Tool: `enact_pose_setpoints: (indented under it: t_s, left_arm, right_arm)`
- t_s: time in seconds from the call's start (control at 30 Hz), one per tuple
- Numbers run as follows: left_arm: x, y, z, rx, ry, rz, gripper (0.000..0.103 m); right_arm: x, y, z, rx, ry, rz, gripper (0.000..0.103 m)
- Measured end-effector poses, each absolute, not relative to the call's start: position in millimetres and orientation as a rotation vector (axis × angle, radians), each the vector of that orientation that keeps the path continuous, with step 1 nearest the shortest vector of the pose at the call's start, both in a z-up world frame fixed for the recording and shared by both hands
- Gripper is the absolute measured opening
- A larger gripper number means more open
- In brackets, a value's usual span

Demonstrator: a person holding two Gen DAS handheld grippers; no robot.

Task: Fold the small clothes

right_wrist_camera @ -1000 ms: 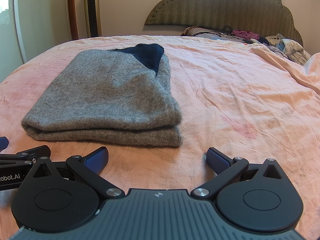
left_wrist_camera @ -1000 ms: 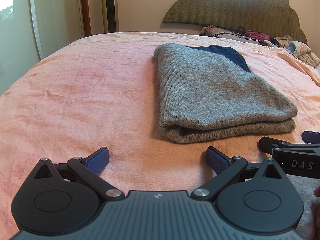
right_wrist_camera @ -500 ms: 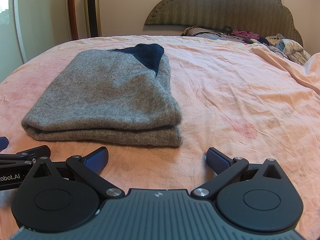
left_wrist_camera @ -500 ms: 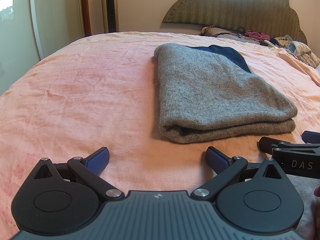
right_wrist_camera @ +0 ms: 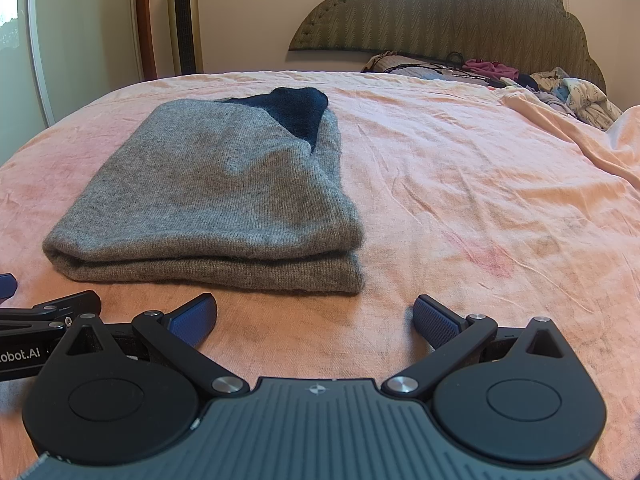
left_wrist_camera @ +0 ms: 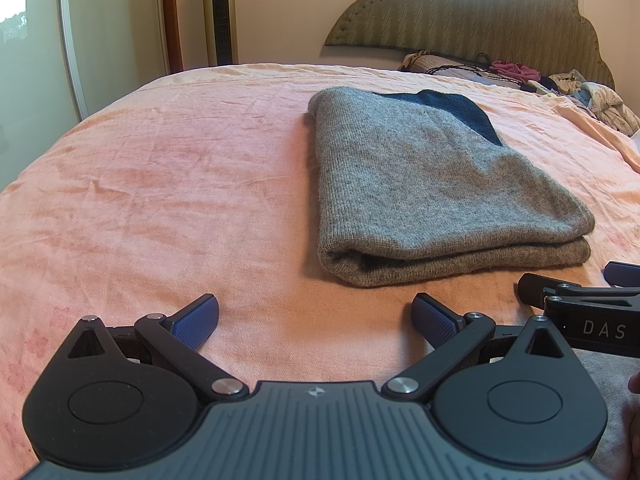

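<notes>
A grey knitted garment (left_wrist_camera: 432, 188) with a dark blue part at its far end lies folded flat on the pink bedsheet (left_wrist_camera: 160, 184). In the right wrist view the same folded grey garment (right_wrist_camera: 216, 200) lies ahead and to the left. My left gripper (left_wrist_camera: 316, 316) hovers low over the sheet just short of the garment's near edge, open, nothing between its blue pads. My right gripper (right_wrist_camera: 316, 316) is open too, near the garment's front right corner, holding nothing. Each gripper shows at the edge of the other's view.
A pile of loose clothes (right_wrist_camera: 560, 92) lies at the head of the bed by the padded headboard (right_wrist_camera: 440, 12). A tower fan (left_wrist_camera: 218, 12) and a white door frame stand beyond the far left of the bed. A rumpled sheet fold (right_wrist_camera: 592, 136) rises at right.
</notes>
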State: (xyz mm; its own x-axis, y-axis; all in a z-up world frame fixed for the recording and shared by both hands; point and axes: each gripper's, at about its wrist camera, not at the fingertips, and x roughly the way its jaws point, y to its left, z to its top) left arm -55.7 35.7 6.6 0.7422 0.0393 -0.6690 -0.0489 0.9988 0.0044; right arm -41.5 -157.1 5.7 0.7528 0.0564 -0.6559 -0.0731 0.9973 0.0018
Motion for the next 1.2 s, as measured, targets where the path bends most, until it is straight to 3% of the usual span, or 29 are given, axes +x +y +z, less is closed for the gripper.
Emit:
enact_pose_setpoints:
  t_s: [0.8,0.9,1.1,1.2]
  left_arm:
    - [-52,38,11,0.011,0.771,0.011,0.103]
    - [-47,51,31,0.002,0.813,-0.033,0.103]
    - [-51,95,98,-0.125,0.732,-0.12,0.103]
    - [-54,106,106,-0.191,0.713,-0.093,0.103]
  right_arm:
    - [-41,-157,6,-0.024,0.715,0.07,0.103]
    - [-42,-157,5,-0.025,0.714,0.071,0.103]
    - [-41,-157,5,-0.025,0.714,0.069,0.103]
    - [-41,-157,5,-0.025,0.714,0.069,0.103]
